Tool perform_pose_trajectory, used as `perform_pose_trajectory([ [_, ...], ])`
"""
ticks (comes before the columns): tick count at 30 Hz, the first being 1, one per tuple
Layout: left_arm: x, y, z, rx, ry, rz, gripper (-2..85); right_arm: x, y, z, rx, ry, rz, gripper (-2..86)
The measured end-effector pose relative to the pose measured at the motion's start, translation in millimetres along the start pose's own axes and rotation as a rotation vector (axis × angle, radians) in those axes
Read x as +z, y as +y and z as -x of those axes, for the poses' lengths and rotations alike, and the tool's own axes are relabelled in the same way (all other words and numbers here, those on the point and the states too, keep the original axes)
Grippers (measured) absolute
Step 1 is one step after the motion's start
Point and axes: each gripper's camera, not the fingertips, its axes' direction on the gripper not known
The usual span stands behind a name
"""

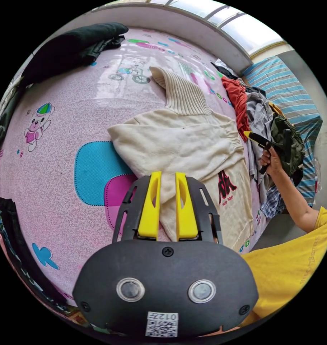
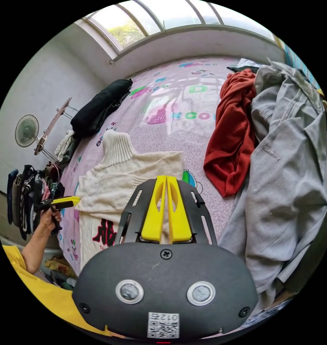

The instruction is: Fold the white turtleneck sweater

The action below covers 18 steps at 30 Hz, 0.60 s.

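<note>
The white turtleneck sweater (image 1: 185, 143) lies flat on the pink bed sheet (image 1: 59, 187), ribbed neck pointing away and a red-and-black print near its hem. Its sleeves are folded in over the body. My left gripper (image 1: 167, 176) hangs over the sweater's near edge with a narrow gap between its jaws, through which cream cloth shows. In the right gripper view the sweater (image 2: 124, 176) sits left of centre, and the left gripper (image 2: 71, 201) is at its left edge, held by a hand. My right gripper (image 2: 166, 178) is shut and empty. In the left gripper view the right gripper (image 1: 251, 136) is off to the sweater's side.
A pile of clothes lies beside the sweater: a red garment (image 2: 231, 136) and a grey one (image 2: 289, 161). A black garment (image 2: 98, 104) rests at the bed's far side. A fan (image 2: 27, 130) and hanging clothes (image 2: 27, 194) stand past the bed's edge. The person's yellow sleeve (image 1: 296, 258) is close.
</note>
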Motion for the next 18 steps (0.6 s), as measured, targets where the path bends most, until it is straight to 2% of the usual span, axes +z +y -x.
perform_pose_trajectory([
  [7,-11.7,34.0,-57.0,0.062,-0.169,-0.006,7.5,3.9,15.6,20.8,-0.078,0.017,0.039,5.4],
  [13,-7.8,68.4,-98.8,0.032,-0.338,-0.058,7.7,-1.1,10.4,35.6,-0.110,0.111,0.066,1.7],
  [16,-27.2,83.3,-130.5,0.051,-0.512,-0.187,7.1,-10.4,5.5,36.5,-0.120,0.124,0.063,1.4],
  [18,-13.5,83.7,-140.4,0.047,-0.540,-0.126,7.2,-13.0,3.5,33.5,-0.108,0.111,0.065,1.5],
])
